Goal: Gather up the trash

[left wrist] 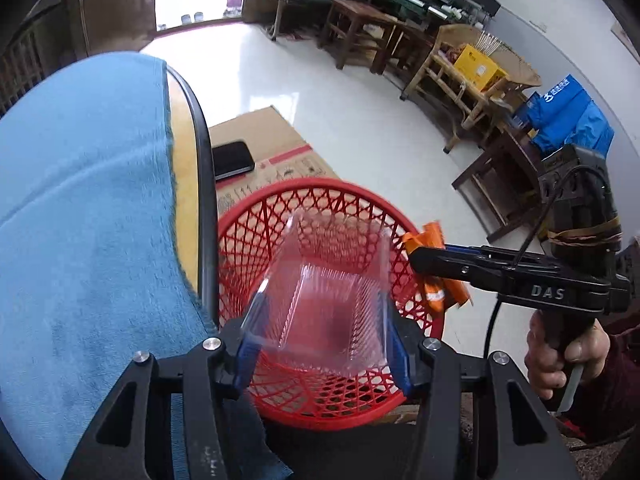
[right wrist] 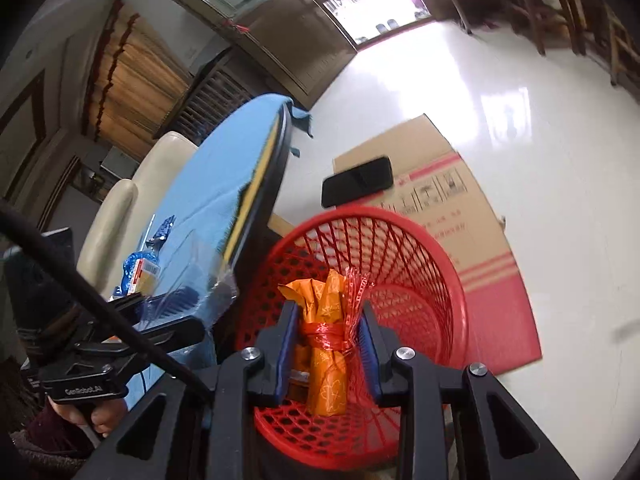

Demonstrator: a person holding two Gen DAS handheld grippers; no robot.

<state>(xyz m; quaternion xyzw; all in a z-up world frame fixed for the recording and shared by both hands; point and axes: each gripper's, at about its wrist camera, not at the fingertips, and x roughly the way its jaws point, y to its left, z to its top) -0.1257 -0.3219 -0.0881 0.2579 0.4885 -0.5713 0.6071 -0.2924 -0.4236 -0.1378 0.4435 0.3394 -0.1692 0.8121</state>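
A clear ribbed plastic tray (left wrist: 324, 304) was pinched by the left claw (left wrist: 322, 344) above the red mesh plastic basket (left wrist: 416, 320). An orange wrapper bundle (right wrist: 326, 336) was pinched by the right claw (right wrist: 326, 344). Either could be dropped outside the rim if released off-centre.

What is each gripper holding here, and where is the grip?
Left gripper: clear plastic box, pinched across its two side walls. Right gripper: orange wrapper bundle, squeezed around its tied middle. Both are over the red basket.

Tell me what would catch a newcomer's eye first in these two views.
The red mesh basket on the floor beside the blue-covered table. Above it, the left hand-held gripper clamps a clear plastic tray, and the right hand-held gripper holds an orange wrapper bundle tied in red netting.
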